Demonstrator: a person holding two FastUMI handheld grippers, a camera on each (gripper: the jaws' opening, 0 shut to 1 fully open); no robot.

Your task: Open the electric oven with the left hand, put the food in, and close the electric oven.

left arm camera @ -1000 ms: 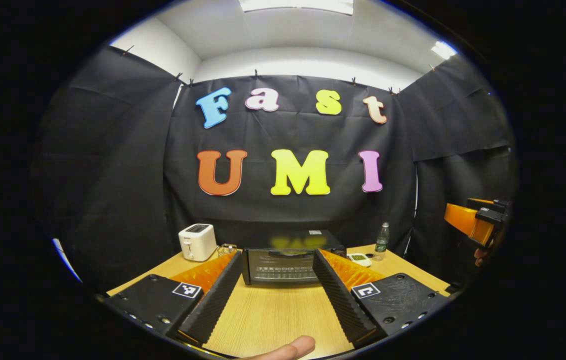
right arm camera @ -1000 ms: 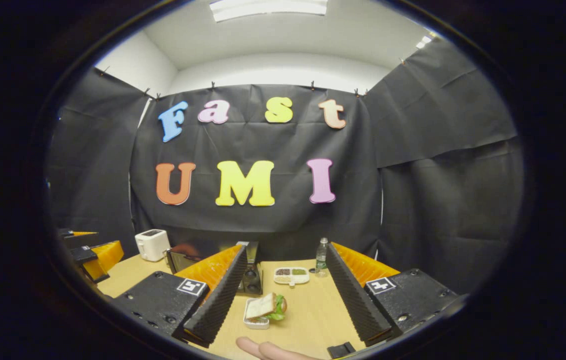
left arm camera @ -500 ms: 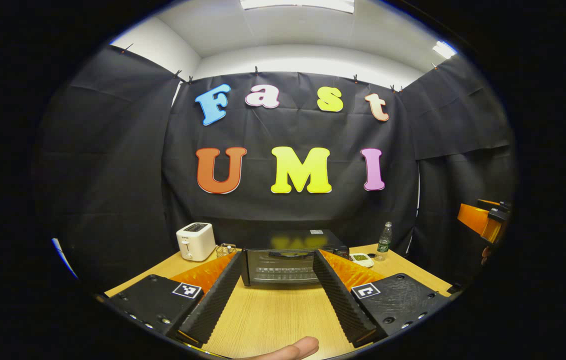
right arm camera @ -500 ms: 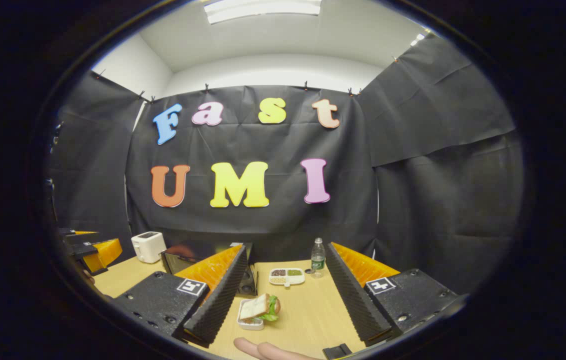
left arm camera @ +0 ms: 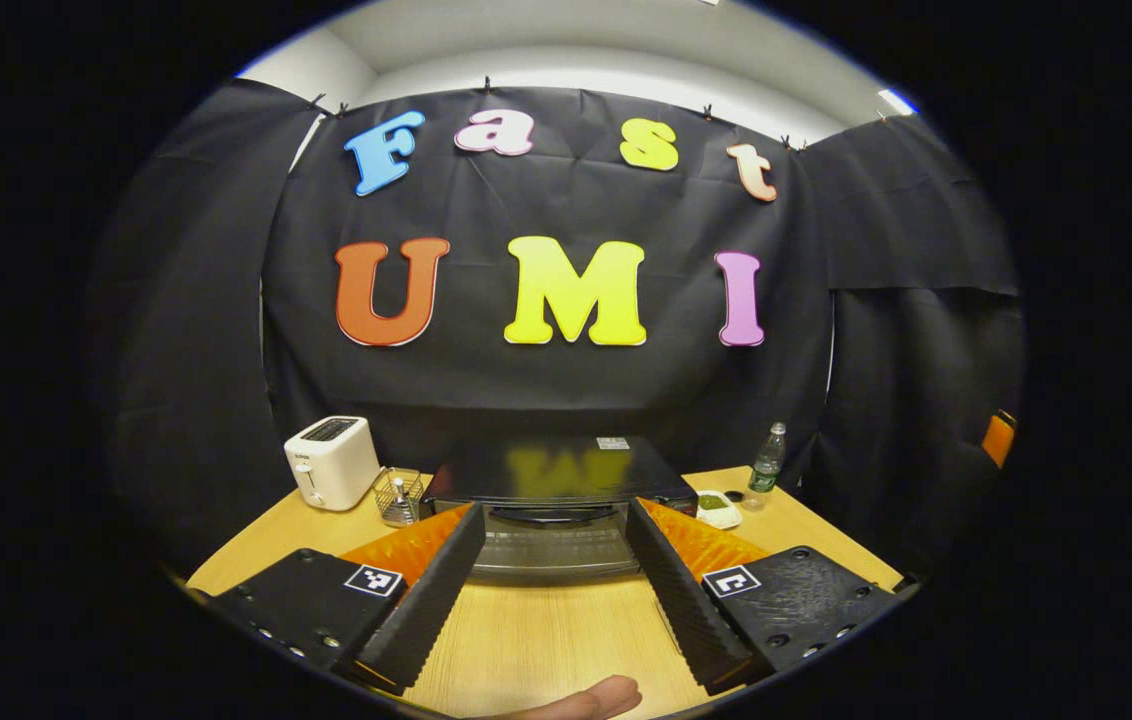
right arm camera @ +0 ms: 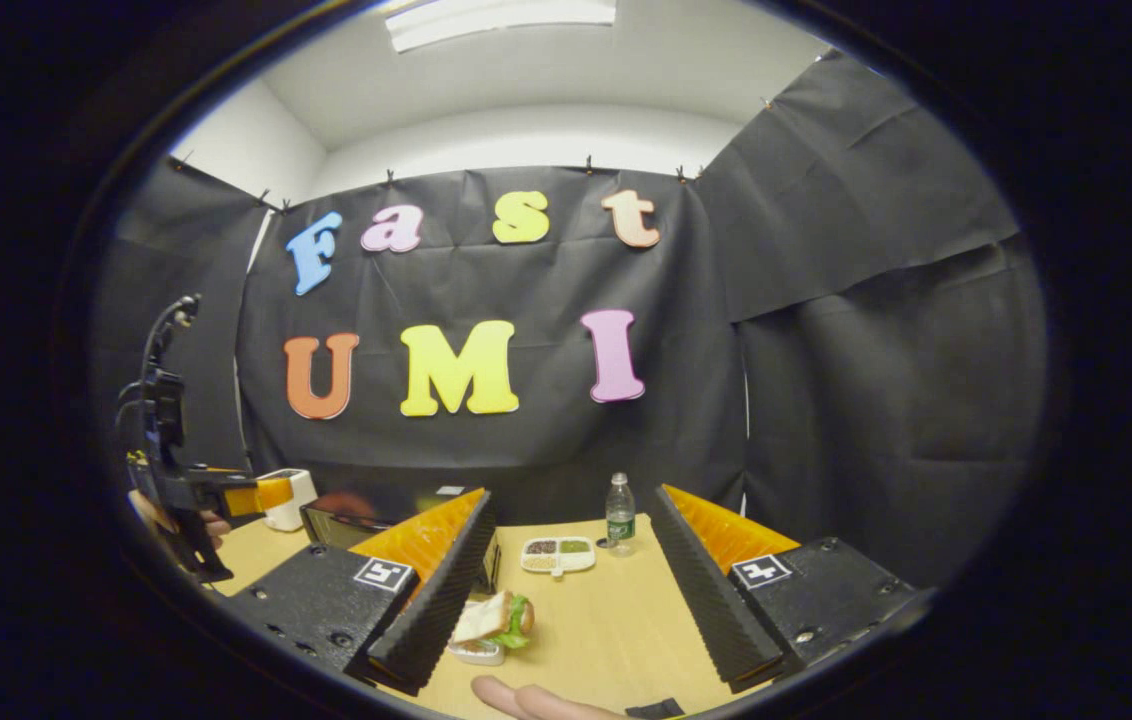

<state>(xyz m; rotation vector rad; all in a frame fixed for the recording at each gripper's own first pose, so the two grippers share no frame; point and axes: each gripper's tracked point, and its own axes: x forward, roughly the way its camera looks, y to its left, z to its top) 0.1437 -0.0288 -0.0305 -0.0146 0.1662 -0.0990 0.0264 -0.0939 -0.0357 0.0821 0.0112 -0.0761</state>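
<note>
Here the left gripper [left arm camera: 551,585], jaws apart, faces the closed electric oven [left arm camera: 554,500].

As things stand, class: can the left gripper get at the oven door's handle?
Probably yes. The left gripper is open and aimed at the oven; its door handle lies between the fingers' line, with bare table before it.

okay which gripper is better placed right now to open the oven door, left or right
Left. The left gripper is open and faces the closed electric oven squarely, its door handle between the fingers' line. The right gripper is open and points at the sandwich, with the oven off to its left.
</note>
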